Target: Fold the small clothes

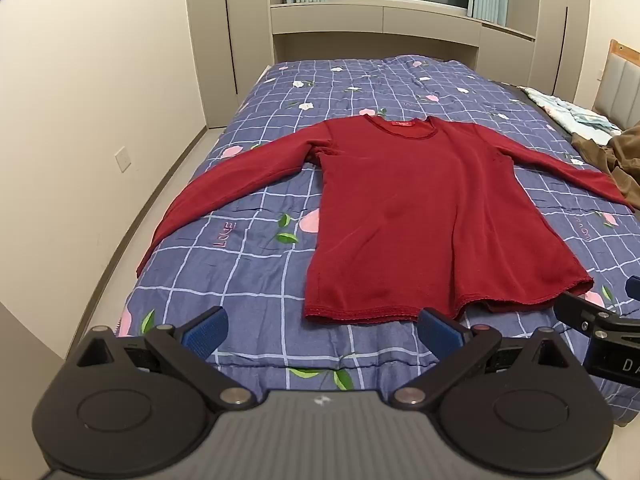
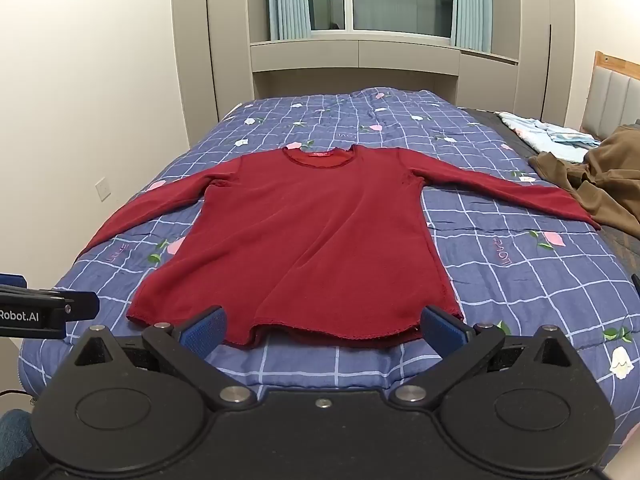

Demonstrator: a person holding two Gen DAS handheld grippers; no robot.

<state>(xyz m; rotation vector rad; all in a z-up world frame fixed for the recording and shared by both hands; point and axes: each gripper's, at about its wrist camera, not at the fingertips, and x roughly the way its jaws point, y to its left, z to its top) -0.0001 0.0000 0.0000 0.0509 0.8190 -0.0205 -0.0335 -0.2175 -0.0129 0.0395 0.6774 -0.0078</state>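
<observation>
A dark red long-sleeved shirt (image 1: 416,216) (image 2: 308,240) lies flat and face up on the bed, both sleeves spread out sideways, collar at the far end. My left gripper (image 1: 322,332) hovers open near the hem's left part, nothing between its blue pads. In the right wrist view my right gripper (image 2: 322,330) is open too, just short of the hem's middle, holding nothing. Each view catches the other gripper at its edge: the right one (image 1: 600,320), the left one (image 2: 40,312).
The bed carries a blue checked quilt (image 1: 248,276) (image 2: 520,280) with flowers. A brown garment (image 2: 600,176) (image 1: 624,160) and light blue cloth (image 2: 552,132) lie at the right side. A wall runs close along the left; cupboards and a window stand behind.
</observation>
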